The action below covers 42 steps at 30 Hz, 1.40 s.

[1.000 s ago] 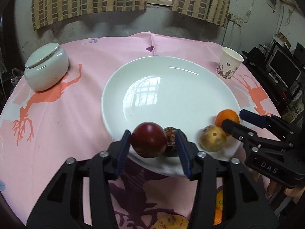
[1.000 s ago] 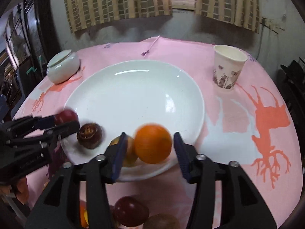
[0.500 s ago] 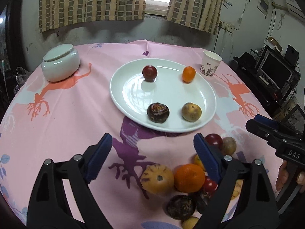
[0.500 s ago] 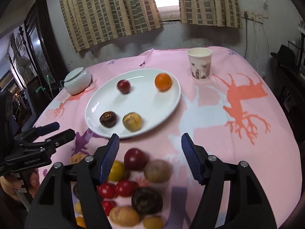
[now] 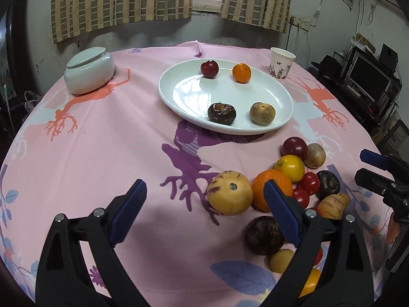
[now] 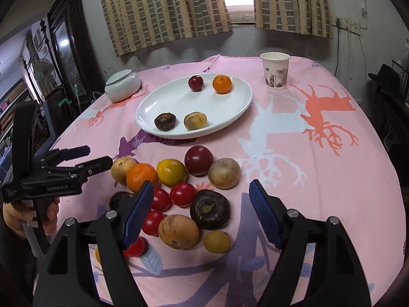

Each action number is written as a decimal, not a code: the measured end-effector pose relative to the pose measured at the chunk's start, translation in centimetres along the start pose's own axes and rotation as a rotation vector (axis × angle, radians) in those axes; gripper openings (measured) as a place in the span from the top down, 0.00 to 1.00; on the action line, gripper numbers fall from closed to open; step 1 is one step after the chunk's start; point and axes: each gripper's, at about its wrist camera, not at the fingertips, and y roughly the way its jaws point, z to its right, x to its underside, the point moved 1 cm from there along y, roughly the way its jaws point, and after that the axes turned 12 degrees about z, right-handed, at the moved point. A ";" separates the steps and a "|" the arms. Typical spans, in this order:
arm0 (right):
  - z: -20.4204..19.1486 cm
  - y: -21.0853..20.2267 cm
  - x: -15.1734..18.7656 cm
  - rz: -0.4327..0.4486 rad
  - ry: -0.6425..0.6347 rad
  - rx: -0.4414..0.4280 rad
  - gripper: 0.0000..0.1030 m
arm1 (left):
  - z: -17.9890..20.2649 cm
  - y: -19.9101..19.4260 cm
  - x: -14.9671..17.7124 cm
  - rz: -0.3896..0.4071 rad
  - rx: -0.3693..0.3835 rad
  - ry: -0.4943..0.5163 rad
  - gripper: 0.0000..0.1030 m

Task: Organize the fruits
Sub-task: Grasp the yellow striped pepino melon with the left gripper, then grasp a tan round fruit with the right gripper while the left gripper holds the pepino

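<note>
Plum [image 5: 209, 68], orange [image 5: 241, 72] newly on plate [image 5: 281, 124]

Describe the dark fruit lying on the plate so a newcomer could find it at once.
Start at the large white oval plate in the middle of the pink tablecloth. Four fruits sit on it; the dark brown, wrinkled round fruit lies at its near left edge, beside a tan round fruit, and is the darkest one there.
</note>
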 end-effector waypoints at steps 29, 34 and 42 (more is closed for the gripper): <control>-1.4 -0.1 0.5 -0.027 -0.035 -0.061 0.25 | 1.3 3.0 1.7 -0.014 0.062 0.087 0.30; -1.4 0.0 0.6 -0.032 -0.038 -0.051 0.25 | 0.4 3.8 2.0 -0.045 0.117 -0.017 0.35; -1.2 0.0 0.6 -0.036 -0.037 -0.041 0.25 | 2.2 3.0 2.4 -0.087 0.110 0.083 0.55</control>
